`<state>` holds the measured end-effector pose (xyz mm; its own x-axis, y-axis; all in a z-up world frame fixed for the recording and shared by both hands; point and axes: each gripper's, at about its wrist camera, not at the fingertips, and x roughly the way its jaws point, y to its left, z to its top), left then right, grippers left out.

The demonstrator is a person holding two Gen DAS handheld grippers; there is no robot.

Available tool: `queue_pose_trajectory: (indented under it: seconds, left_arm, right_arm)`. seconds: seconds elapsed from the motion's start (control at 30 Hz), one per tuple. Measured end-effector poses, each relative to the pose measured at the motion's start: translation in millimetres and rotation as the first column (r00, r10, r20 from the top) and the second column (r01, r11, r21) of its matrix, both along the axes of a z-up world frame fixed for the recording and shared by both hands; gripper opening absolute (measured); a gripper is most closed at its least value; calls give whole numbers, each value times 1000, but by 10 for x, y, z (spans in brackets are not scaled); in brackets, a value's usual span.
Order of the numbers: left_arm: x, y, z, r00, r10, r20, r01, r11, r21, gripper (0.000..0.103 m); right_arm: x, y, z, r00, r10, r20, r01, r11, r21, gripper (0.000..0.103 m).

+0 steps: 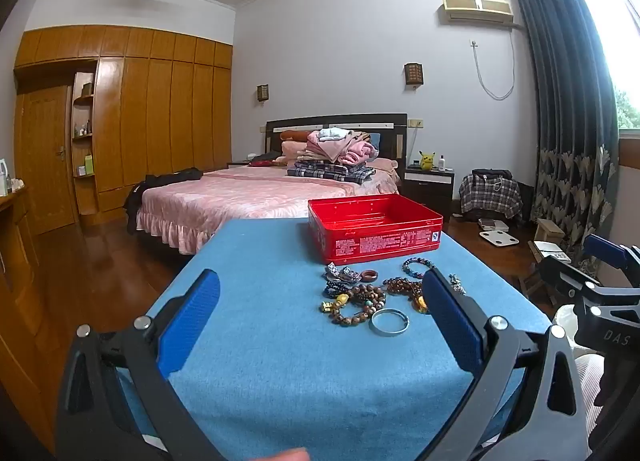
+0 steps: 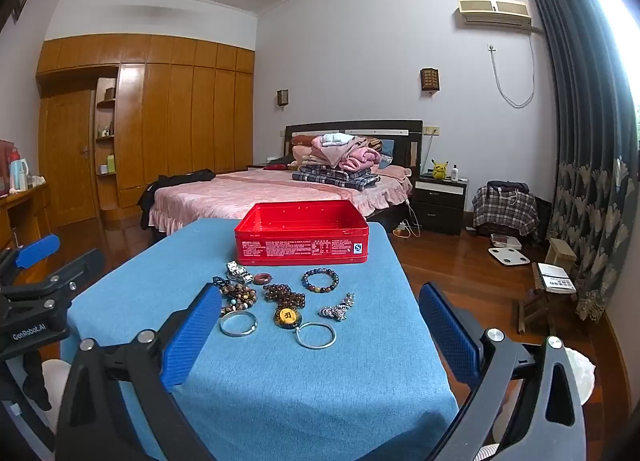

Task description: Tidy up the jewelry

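Note:
An open, empty red tin box (image 1: 375, 230) (image 2: 302, 235) stands at the far end of a blue-covered table (image 1: 280, 361) (image 2: 312, 381). In front of it lies a cluster of jewelry: wooden bead bracelets (image 1: 360, 299) (image 2: 238, 295), a dark bead bracelet (image 1: 416, 267) (image 2: 320, 280), a silver bangle (image 1: 389, 322) (image 2: 238, 324), a second thin silver bangle (image 2: 316, 335), a yellow pendant (image 2: 287, 316), a reddish ring (image 1: 369, 275) (image 2: 262, 278). My left gripper (image 1: 320, 321) is open over the near table, empty. My right gripper (image 2: 320, 325) is open too, nothing between its fingers.
A pink bed (image 2: 280, 189) with piled clothes stands beyond the table. A wooden wardrobe (image 1: 160, 113) fills the left wall. A nightstand (image 2: 440, 201), a scale (image 2: 508, 257) and a small stool (image 2: 560, 253) sit on the wooden floor at right, by dark curtains (image 2: 588, 141).

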<state>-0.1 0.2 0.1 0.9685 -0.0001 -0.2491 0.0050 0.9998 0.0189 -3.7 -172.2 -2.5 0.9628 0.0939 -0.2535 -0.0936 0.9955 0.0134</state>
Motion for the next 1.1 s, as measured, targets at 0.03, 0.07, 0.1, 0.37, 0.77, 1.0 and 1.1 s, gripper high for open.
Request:
queue_pose_trajectory:
  seconds: [0.03,0.07,0.1,0.37,0.77,1.0,1.1]
  left_arm:
    - [0,0,0,1000,-1,1,1,1000,1,98]
    - [1,-1,-2,1000,-2,0,2,1000,1,98]
    - [-2,-1,0,1000,0,4,0,1000,3,98]
    - [10,-9,-3,1000,-5,0,5,1000,7,98]
    - [20,6,13,1000,1,3,-1,1000,13,98]
    - [28,25,8,1000,4,4,-4,1000,12,98]
    - [28,24,8,1000,3,4,-3,1000,12,98]
  right_arm:
    - [1,0,0,1000,0,-1,0,1000,0,97]
    - [2,0,1,1000,-1,-1,1,1000,0,97]
    - [3,-1,1,1000,-1,-2,1,1000,1,97]
    - [-3,2,4,1000,0,0,0,1000,-1,97]
    - [1,-2,3,1000,0,-1,0,1000,1,97]
    - [1,-1,4,1000,1,-1,-1,1000,0,97]
    - [0,-1,4,1000,0,-1,0,1000,1,97]
